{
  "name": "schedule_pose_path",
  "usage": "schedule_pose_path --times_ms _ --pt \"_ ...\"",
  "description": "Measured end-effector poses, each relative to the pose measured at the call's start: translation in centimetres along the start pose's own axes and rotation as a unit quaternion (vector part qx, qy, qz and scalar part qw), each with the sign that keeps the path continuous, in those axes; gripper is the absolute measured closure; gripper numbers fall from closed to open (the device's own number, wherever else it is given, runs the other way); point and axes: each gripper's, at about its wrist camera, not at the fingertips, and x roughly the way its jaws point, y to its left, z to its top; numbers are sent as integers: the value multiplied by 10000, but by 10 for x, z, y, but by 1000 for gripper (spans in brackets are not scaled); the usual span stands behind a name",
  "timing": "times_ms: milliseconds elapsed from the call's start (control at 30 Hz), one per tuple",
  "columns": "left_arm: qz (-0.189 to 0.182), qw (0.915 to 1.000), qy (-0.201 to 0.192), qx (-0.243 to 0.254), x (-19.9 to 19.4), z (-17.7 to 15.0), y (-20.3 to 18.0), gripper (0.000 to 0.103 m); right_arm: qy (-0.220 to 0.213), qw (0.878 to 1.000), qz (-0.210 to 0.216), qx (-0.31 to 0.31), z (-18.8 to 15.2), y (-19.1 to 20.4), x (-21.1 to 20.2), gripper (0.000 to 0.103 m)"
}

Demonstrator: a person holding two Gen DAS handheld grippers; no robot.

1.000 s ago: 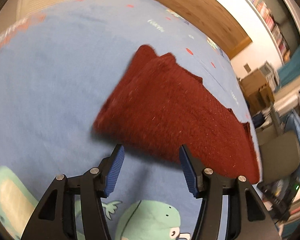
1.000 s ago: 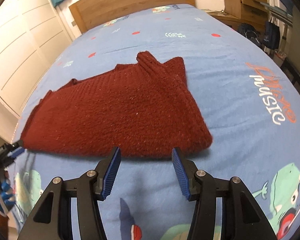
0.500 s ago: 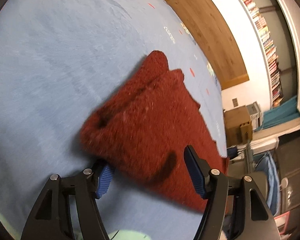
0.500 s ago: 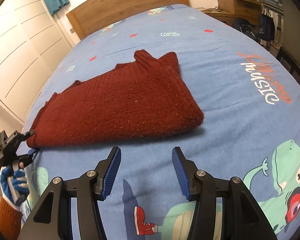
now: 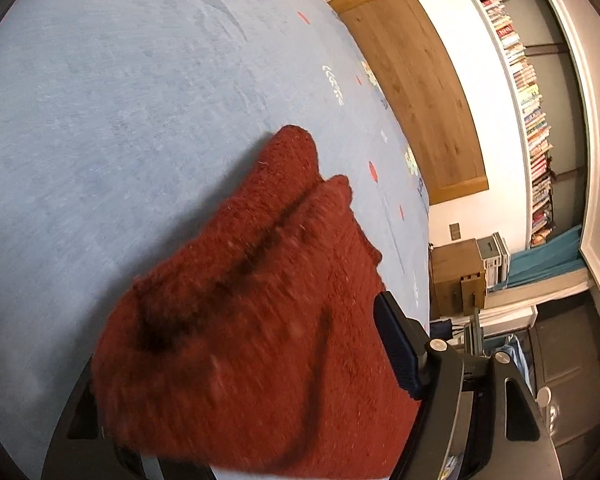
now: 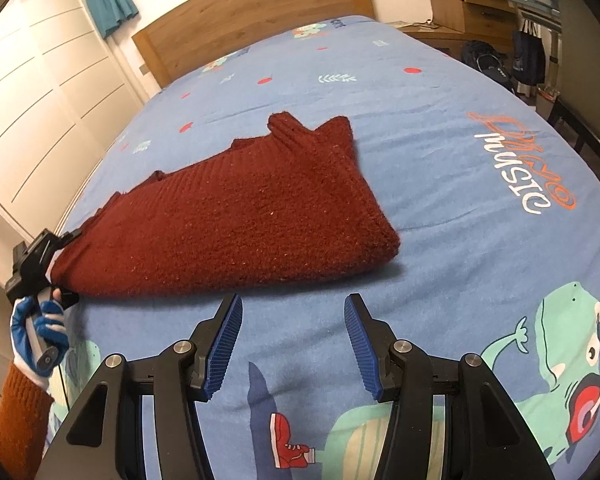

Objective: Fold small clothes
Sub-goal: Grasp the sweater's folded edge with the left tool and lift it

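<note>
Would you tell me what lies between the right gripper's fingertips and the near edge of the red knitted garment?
Only a bare strip of blue bedspread separates the right gripper from the red knitted garment, as the right wrist view shows.

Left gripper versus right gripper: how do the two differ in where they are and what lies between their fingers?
The left gripper sits at one end of the red knitted garment, whose cloth lies between its opening jaws; the right gripper has only blue bedsheet between its fingers. The left gripper reaches over the garment; the right gripper hovers short of the folded edge, apart from it. Both have black frames and ribbed blue pads.
</note>
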Motion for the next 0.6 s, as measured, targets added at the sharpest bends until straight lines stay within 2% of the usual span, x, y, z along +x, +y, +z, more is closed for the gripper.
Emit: schedule_pose_path --times_ms 133,233,300,467,600 --pt "-57 9999 -79 -138 -2 6 7 38 31 10000 4 34 -3 -1 1 48" --pt "-63 9998 -97 -153 -6 8 13 49 38 10000 18 40 -4 0 1 48" --pt "11 9998 -99 -188 -8 8 18 64 38 10000 28 47 -5 0 1 48" --pt "-120 9993 -80 -346 -14 8 29 78 -15 9999 95 57 -6 0 -4 48" --pt "-219 9994 -149 -209 -20 8 16 83 -50 9998 150 82 -6 -2 -8 48"
